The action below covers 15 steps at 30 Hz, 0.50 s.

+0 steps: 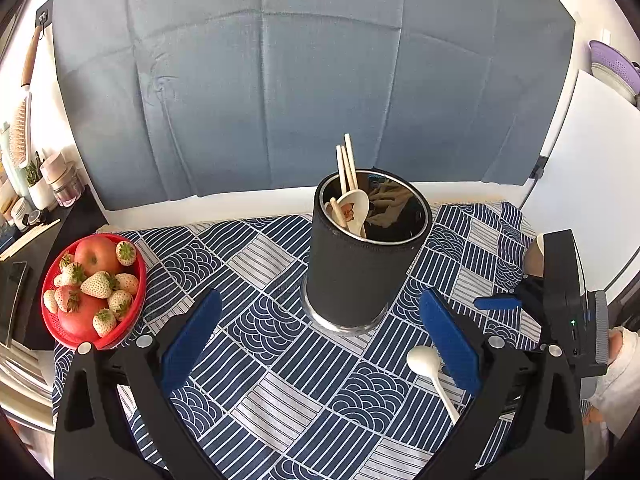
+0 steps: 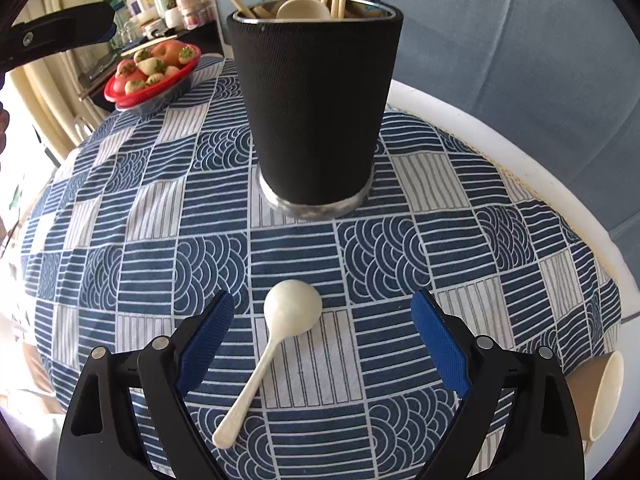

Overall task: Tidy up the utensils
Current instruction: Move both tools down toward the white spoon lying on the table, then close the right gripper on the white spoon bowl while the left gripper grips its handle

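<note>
A black utensil holder [image 1: 360, 268] stands on the blue patterned cloth with chopsticks [image 1: 347, 164] and spoons in it. A white spoon [image 2: 292, 308] lies flat on the cloth in front of the holder [image 2: 316, 100], handle towards me. My right gripper [image 2: 323, 304] hangs just over it, open wide. The spoon's bowl is between the blue pads [image 2: 436, 332], and neither pad touches it. My left gripper [image 1: 320, 312] is open and empty, facing the holder. The white spoon [image 1: 426, 362] lies beside its right finger. The right gripper [image 1: 520, 300] shows at that view's right edge.
A red basket [image 1: 132, 320] of apples and strawberries sits at the cloth's left edge. A brown paper cup [image 2: 600, 396] lies on its side at the right. A blue fabric backdrop [image 1: 280, 80] rises behind the table, and jars and bottles [image 1: 60, 180] crowd a shelf at the left.
</note>
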Each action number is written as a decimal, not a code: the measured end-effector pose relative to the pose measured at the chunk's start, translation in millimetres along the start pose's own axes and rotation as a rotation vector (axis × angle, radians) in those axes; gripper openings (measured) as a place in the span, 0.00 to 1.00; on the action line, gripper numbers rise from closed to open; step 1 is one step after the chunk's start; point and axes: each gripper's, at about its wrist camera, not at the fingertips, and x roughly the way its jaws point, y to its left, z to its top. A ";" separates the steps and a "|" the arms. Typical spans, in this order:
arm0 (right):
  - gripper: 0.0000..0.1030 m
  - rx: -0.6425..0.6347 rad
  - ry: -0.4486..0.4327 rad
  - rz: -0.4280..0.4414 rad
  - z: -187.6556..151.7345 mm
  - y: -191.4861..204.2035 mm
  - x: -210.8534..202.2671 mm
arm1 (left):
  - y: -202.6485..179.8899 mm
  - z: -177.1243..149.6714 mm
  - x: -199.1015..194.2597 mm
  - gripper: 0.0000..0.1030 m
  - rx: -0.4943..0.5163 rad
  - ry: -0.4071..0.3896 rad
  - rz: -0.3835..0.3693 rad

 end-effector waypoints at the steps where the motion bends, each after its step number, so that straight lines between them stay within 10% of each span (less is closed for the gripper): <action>1: 0.83 -0.001 0.006 0.000 -2.5 2.7 3.7 | 1.5 -3.4 1.4 0.94 -0.001 0.003 -0.004; 9: 0.82 0.029 0.046 -0.018 -12.5 16.9 30.3 | 7.5 -23.1 7.5 0.94 0.024 0.042 -0.007; 15: 0.51 0.082 0.101 -0.013 -16.4 15.6 50.4 | 9.1 -28.0 2.6 0.94 0.046 0.050 -0.027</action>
